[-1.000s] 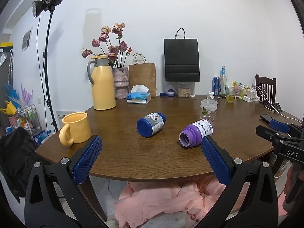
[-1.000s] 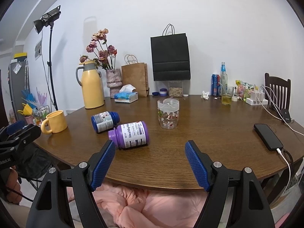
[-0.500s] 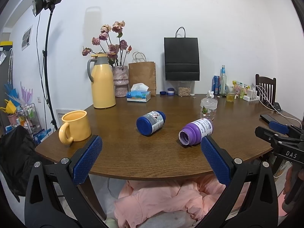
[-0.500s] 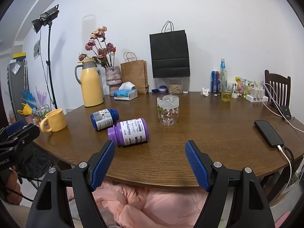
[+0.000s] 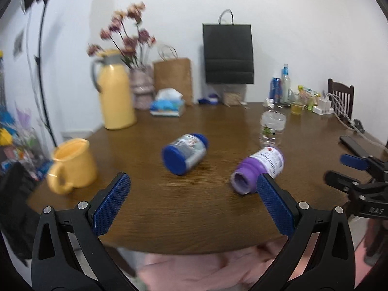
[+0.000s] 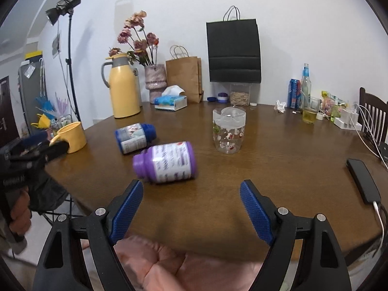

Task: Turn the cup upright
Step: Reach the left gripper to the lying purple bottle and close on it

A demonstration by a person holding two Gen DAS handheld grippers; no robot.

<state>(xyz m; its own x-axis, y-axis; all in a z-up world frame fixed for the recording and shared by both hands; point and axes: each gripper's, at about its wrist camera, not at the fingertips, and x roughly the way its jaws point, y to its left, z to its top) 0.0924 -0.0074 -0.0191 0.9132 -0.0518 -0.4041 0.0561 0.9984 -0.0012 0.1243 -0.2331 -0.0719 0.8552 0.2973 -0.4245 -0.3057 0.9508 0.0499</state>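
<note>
A clear plastic cup (image 6: 229, 132) with a small printed pattern stands upside down near the middle of the round wooden table (image 6: 278, 169); it also shows in the left wrist view (image 5: 272, 129). My right gripper (image 6: 191, 209) is open and empty over the near table edge, short of the cup. My left gripper (image 5: 192, 205) is open and empty over the near edge, left of the cup. The right gripper shows at the right edge of the left wrist view (image 5: 354, 169).
A purple bottle (image 6: 166, 162) and a blue-capped bottle (image 6: 135, 137) lie on their sides before the cup. A yellow mug (image 6: 71, 137), yellow thermos (image 6: 123, 86), flower vase, tissue box, paper bags, drinks and a phone (image 6: 363, 180) stand around the table.
Both grippers have moved forward toward the table, so the bottles and cup look closer. The left view is blurred by motion. Both stay open.
</note>
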